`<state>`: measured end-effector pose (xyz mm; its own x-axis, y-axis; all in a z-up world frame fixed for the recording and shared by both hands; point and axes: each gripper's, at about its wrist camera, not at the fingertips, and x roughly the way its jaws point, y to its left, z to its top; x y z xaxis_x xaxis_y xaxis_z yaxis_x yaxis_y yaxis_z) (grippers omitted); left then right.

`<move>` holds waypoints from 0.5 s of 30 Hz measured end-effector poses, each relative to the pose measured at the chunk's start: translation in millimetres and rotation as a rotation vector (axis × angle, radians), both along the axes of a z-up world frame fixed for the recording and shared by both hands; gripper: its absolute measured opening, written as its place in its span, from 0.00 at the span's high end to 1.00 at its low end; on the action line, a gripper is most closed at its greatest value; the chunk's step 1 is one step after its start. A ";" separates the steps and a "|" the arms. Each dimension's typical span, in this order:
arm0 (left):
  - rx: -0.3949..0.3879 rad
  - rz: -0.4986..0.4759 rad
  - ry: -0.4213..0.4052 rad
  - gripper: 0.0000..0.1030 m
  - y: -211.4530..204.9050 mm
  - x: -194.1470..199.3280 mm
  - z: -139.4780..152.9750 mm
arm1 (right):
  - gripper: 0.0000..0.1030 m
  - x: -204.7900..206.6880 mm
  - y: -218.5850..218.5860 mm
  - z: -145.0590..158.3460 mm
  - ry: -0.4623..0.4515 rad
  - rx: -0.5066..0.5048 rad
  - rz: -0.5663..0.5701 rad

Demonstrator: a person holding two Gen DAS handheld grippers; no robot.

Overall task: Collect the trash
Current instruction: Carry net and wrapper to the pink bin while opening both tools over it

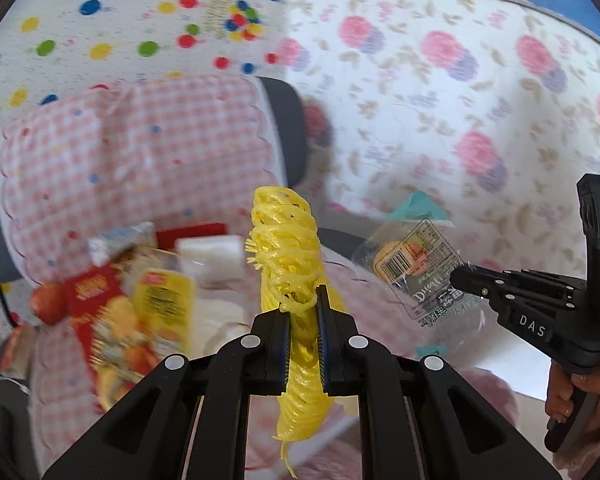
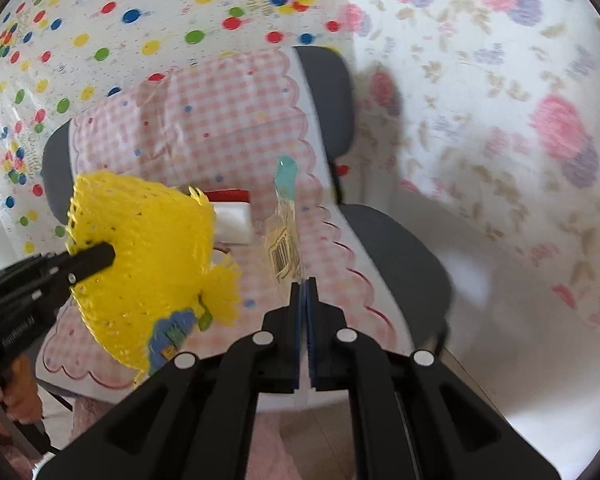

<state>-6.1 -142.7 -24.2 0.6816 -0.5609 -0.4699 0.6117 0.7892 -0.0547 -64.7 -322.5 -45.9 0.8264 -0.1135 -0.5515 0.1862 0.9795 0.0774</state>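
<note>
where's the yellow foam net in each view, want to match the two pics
Left wrist view: yellow foam net at centre, standing up between the left gripper's pads.
Right wrist view: the net sits left of centre, pinched by the left gripper entering from the left edge.
Shared landmark: the white foam block on the pink checked cloth.

The gingham-lined bin (image 1: 140, 152) stood open at the top, though wrappers (image 1: 112, 304) and a white block (image 1: 210, 254) crowded its floor. The yellow foam net (image 1: 288, 264) hung over its near rim, the clear wrapper (image 1: 416, 264) beside it. To the right, the floral cloth (image 2: 500, 160) lay unobstructed.
</note>
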 end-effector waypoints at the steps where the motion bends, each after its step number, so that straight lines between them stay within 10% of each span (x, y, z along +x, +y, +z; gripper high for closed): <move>1: -0.007 -0.024 -0.002 0.89 -6.8 -7.9 -3.5 | 0.97 -8.9 -3.4 -1.3 0.002 -0.006 -0.014; 15: -0.042 -0.338 -0.005 0.88 -111.3 -81.6 -54.9 | 0.97 -136.2 -75.9 -46.9 0.100 -0.024 -0.333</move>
<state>-87.7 -254.0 -79.1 0.4558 -0.7742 -0.4392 0.8388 0.5386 -0.0790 -200.9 -398.4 -92.8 0.6841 -0.3822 -0.6213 0.5014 0.8650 0.0201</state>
